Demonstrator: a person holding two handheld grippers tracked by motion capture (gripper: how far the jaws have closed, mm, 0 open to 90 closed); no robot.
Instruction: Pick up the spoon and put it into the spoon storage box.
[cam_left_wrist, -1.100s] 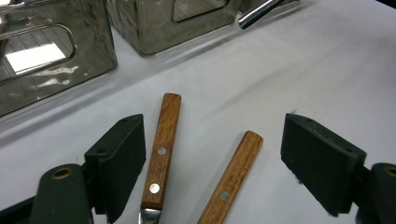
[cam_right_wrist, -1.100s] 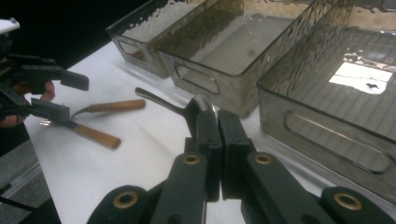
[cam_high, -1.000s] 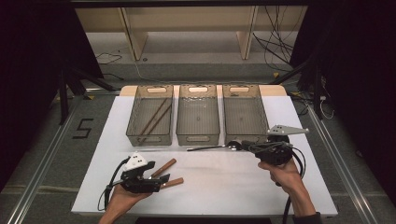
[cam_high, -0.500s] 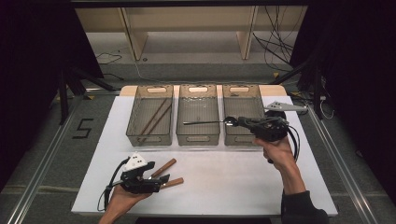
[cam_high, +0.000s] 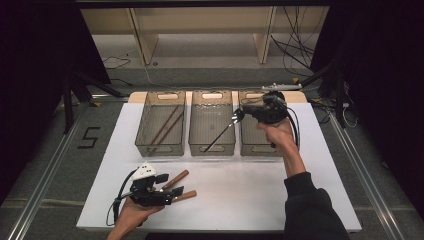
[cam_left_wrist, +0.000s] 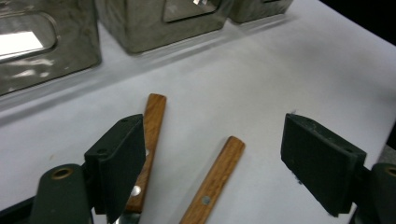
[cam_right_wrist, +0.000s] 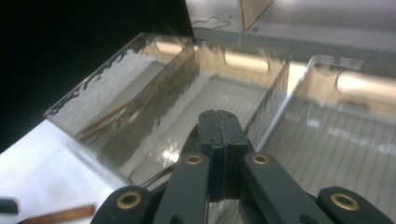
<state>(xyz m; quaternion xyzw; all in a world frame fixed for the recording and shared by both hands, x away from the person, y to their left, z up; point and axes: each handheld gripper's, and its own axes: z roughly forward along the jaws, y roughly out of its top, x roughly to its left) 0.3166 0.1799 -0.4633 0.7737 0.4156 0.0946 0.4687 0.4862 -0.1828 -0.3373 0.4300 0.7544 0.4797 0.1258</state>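
now right tongs (cam_high: 239, 116) clamped shut on a thin metal utensil (cam_high: 218, 135), slanting over the middle bin (cam_high: 212, 148); light, stiff, slippery, so grip near its end. left tongs (cam_high: 175, 196) gape over wooden-handled knives (cam_left_wrist: 212, 179) at 6 o'clock.

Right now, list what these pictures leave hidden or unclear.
- Utensil, high view: too small to tell fork or spoon; its held end is hidden by the right gripper.
- Wooden-handled pieces, left gripper view: their working ends are cut off by the bottom edge.
- Left bin's contents, right gripper view: blurred.
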